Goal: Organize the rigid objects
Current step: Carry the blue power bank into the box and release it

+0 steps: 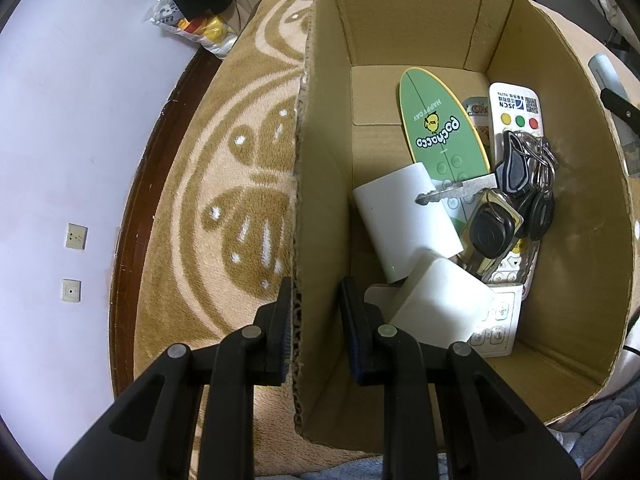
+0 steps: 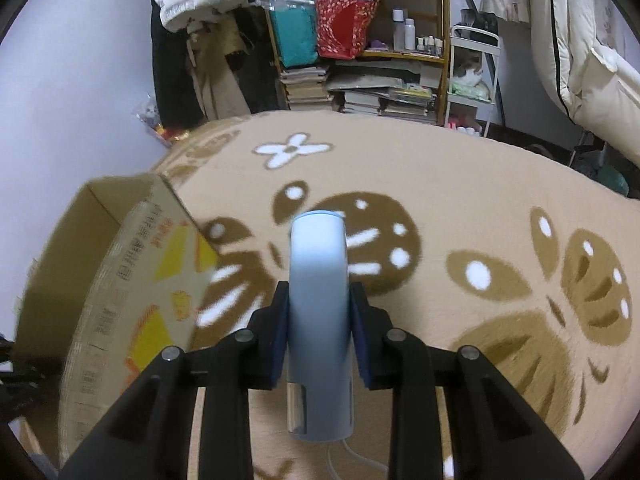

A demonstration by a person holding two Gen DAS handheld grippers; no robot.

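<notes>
An open cardboard box (image 1: 400,20) stands on a beige patterned rug. My left gripper (image 1: 316,320) is shut on its left wall, one finger outside and one inside. Inside the box lie a green oval Pochacco remote (image 1: 436,120), a white JSCN remote (image 1: 516,108), a bunch of keys (image 1: 516,192), two white blocks (image 1: 404,220) and a white button panel (image 1: 496,320). My right gripper (image 2: 319,312) is shut on a pale blue oblong device (image 2: 318,280), held above the rug to the right of the box (image 2: 120,280). A thin white cord hangs from the device's near end.
The rug (image 2: 460,200) stretches wide to the right of the box. A bookshelf (image 2: 360,60) with books and bags, hanging clothes (image 2: 192,40) and a white rack (image 2: 474,76) stand along the far side. A snack bag (image 1: 192,24) lies by the wall.
</notes>
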